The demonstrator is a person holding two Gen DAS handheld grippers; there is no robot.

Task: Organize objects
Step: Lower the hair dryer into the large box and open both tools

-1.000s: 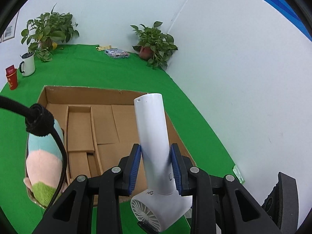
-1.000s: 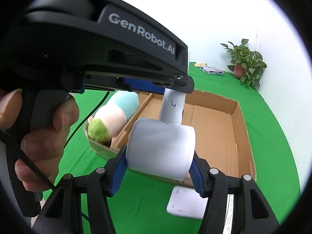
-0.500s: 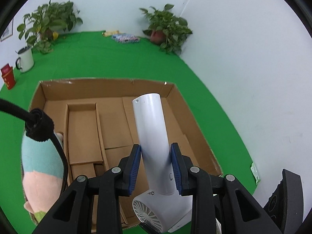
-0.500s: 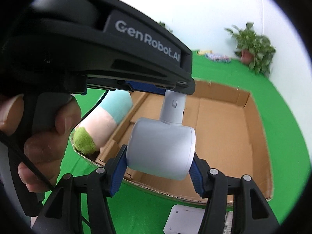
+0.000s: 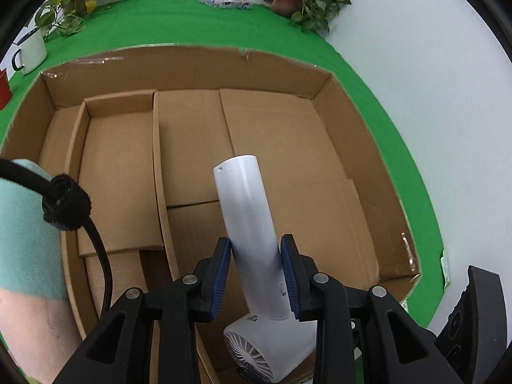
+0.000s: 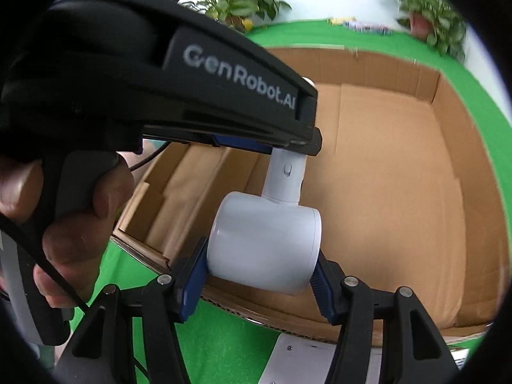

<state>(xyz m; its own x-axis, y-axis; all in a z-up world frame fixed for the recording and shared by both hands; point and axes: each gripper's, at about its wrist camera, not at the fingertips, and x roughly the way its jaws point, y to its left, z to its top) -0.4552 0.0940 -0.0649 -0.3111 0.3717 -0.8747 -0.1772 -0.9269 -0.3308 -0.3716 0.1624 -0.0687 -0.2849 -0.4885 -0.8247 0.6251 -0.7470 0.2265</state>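
Grippers both grasping 1 white handheld fan (image 5: 249,224): left gripper (image 5: 256,275) clamps handle, right gripper (image 6: 260,275) clamps round head, above open cardboard box (image 5: 368,166).

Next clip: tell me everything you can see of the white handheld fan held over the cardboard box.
The white plastic handheld fan has a smooth cylindrical handle with a small button near its base and a drum-shaped head with a slatted grille on one face. The left hand-held gripper clamps the handle between blue pads; the right hand-held gripper clamps the head. It hangs above the open brown cardboard box, handle pointing away and down in the left wrist view, touching nothing but the pads.
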